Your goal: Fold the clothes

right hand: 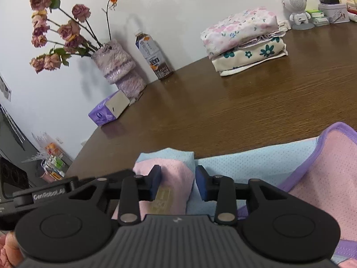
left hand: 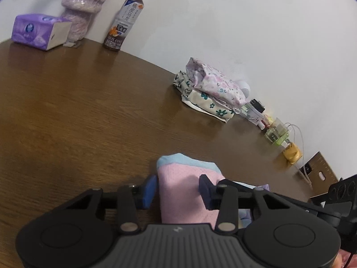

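A pink mesh garment with light blue and purple trim lies on the brown wooden table at the near edge. In the left wrist view my left gripper has its blue pads on either side of a thick folded pink part and is shut on it. In the right wrist view my right gripper pinches a rolled pink and blue fold of the same garment, which spreads flat to the right on the table.
A stack of folded floral clothes sits by the wall. A tea bottle, a knit-covered vase of dried roses and a purple tissue pack stand at the back left. Small items line the far right.
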A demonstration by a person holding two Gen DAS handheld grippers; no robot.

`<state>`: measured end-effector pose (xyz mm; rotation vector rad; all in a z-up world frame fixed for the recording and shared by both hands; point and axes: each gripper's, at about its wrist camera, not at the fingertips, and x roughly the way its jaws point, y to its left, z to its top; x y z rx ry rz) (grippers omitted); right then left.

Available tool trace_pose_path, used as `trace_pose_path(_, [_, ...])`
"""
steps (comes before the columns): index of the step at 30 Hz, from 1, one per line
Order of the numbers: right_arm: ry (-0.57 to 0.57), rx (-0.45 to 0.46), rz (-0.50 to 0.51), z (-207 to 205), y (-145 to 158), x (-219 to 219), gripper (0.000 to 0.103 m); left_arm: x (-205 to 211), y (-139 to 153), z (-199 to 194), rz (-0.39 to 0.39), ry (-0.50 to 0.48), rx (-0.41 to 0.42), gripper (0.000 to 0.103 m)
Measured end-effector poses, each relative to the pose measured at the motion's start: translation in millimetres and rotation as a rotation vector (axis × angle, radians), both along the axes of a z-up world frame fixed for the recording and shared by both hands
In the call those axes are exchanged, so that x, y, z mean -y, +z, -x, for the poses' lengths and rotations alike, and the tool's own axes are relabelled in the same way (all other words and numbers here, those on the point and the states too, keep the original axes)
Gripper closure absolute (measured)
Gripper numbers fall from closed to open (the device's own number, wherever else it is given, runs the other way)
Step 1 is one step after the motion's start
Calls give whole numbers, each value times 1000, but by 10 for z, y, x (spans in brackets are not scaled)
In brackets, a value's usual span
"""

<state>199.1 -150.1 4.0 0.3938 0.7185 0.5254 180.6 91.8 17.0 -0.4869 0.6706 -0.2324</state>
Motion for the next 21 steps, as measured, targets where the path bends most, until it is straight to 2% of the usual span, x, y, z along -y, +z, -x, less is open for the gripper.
trace_pose_path(1, [5,7,3,12,8,-5,73,1,-1,8,-2,3,5,42])
trace_pose_path(3, [8,21,3,42,25,3,73,3,-4,24,-7,9,16,36])
trace_pose_path(5, [3,29,0,68,34,20,60,5,-7,40,-11,16,26,36])
trace_pose_path(6, [-2,31,3,76,37,28,59,4,-10,50,-14,16,29,36])
trace_pose_path(14, [1,41,18,183,71,74,59,73,-29,181,-43,-33,19,36])
trace_pose_path(16, [20,26,4,183,57,75,60,62,-29,191,-39,-27,24,40])
trace_pose_path(19, [44,-9,-12,148,12,64,71,43,-32,197,-21,-29,29,47])
trace_pose_path(21, [46,-5,-13,158,13,57,71,48,-28,200,-23,-29,29,47])
